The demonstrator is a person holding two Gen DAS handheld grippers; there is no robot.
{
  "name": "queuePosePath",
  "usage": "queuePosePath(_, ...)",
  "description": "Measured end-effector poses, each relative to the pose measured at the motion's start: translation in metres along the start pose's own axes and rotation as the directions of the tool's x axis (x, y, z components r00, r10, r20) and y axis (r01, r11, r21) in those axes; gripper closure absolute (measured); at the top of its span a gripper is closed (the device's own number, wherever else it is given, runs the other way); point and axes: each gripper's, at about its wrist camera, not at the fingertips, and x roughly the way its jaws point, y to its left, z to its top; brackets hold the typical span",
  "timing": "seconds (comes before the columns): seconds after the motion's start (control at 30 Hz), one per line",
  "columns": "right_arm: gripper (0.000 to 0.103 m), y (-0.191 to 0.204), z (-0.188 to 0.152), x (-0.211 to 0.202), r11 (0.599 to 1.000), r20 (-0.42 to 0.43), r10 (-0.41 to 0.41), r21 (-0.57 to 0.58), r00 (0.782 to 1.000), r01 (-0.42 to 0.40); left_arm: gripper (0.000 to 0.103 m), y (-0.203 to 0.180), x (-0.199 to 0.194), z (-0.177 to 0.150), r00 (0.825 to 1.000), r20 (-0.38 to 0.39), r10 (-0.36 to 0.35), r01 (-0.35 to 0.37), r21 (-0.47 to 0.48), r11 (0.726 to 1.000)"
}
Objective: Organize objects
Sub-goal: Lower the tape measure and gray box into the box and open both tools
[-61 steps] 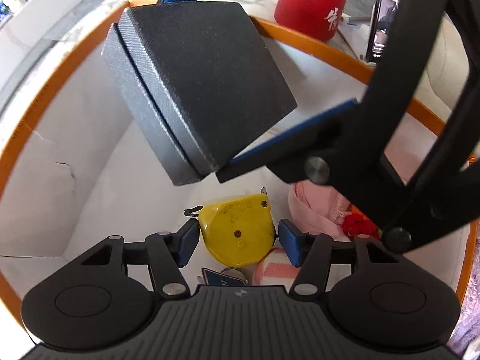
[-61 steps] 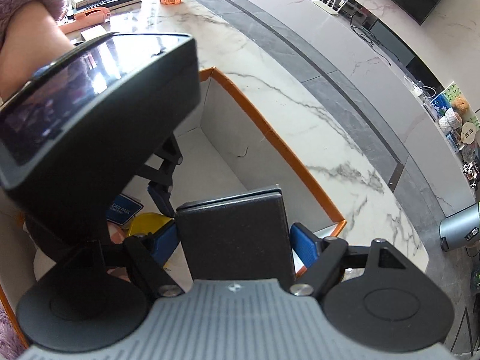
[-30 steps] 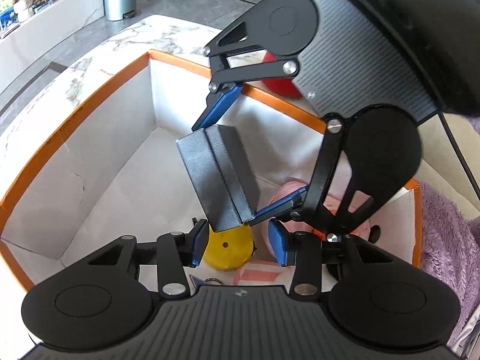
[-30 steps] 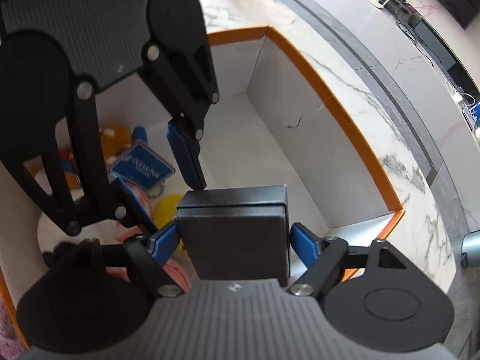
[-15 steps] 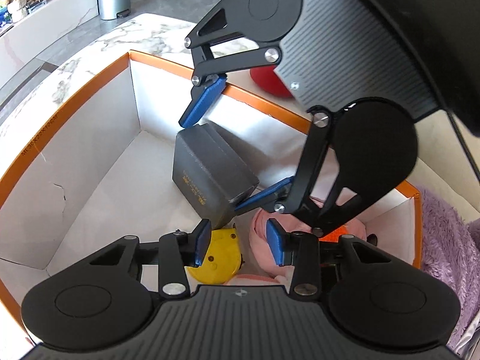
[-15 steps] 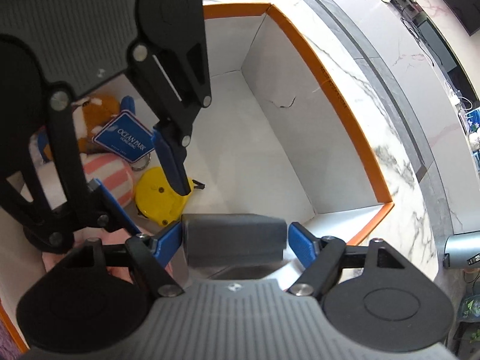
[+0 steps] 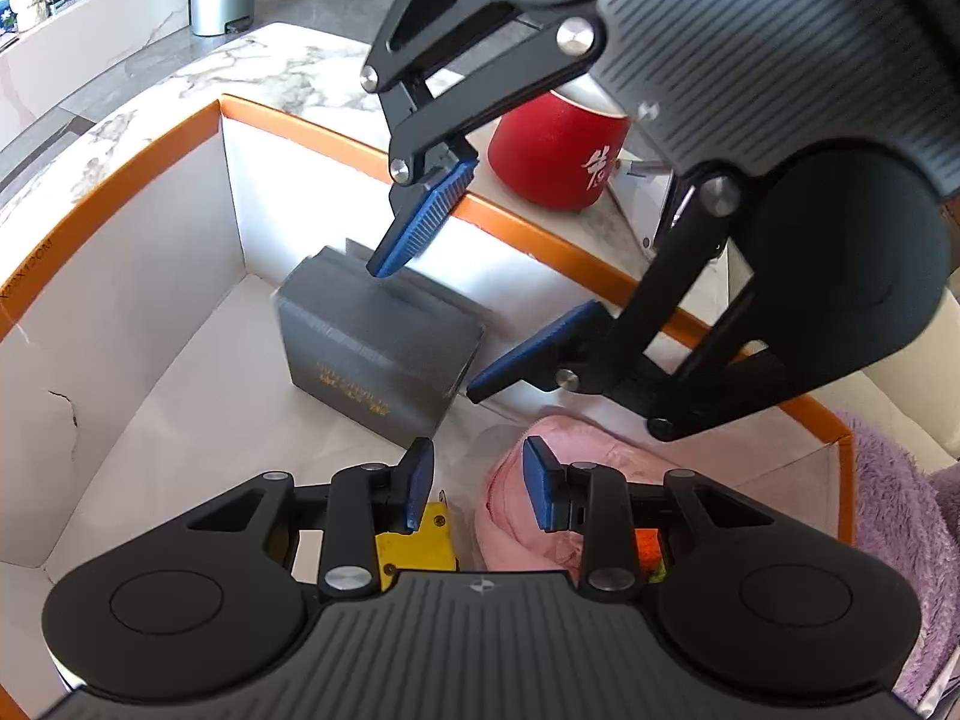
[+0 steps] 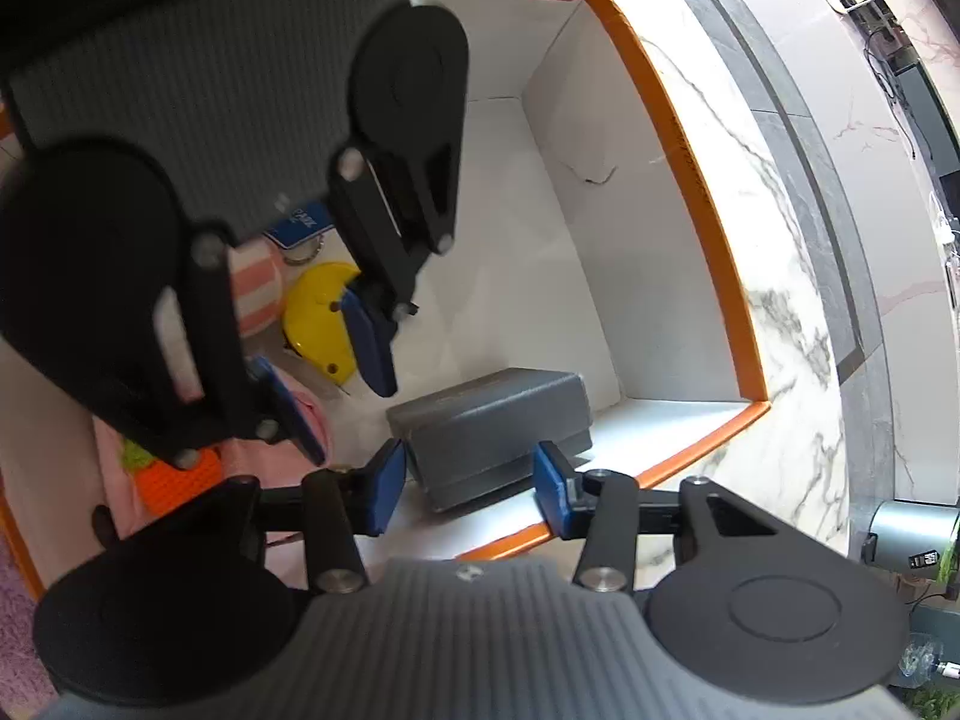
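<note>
The dark grey case (image 8: 489, 426) lies flat in the orange-rimmed box (image 8: 708, 222), long axis eight-to-two o'clock. Both the right hand-held gripper (image 8: 471, 495) and the left hand-held gripper (image 7: 477, 489) are closing, pads touching nothing.

The dark grey rectangular box (image 7: 384, 354) looks matt and finely textured. The white orange-rimmed cardboard carton (image 7: 150, 312) is smooth, on a glossy white marble desk (image 8: 774, 252). The pink cloth bundle (image 7: 528, 510) looks soft.

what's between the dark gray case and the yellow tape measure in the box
Only bare white box floor. The right wrist view shows it between the dark gray case and the yellow tape measure, with the left gripper hanging above.
</note>
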Motion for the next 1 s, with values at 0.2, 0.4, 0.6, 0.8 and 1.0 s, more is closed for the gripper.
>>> queuePosePath(0.2,0.054,-0.001,-0.005,-0.005,1.000,0.001,0.000,-0.008,1.000,0.000,0.065,0.009,0.001,0.005,0.994,-0.022,0.103,-0.102,0.023,0.994)
queuePosePath(0.4,0.047,-0.007,-0.006,-0.008,1.000,0.010,0.020,0.022,1.000,-0.020,0.065,0.013,0.008,0.015,0.987,-0.069,0.143,-0.136,0.092,0.986)
queuePosePath(0.6,0.033,-0.006,-0.007,-0.004,1.000,0.015,-0.008,-0.013,1.000,0.008,0.065,0.015,0.014,0.005,0.982,-0.121,0.146,-0.129,0.140,0.982)
queuePosePath(0.8,0.033,-0.007,-0.011,-0.003,1.000,0.023,0.000,-0.027,1.000,0.000,0.065,0.017,0.016,0.011,0.984,-0.129,0.125,-0.104,0.160,0.982)
queuePosePath(1.0,0.034,-0.008,-0.016,-0.003,1.000,0.026,0.023,-0.020,0.999,-0.023,0.068,0.013,0.016,0.011,0.982,-0.134,0.133,-0.103,0.213,0.972)
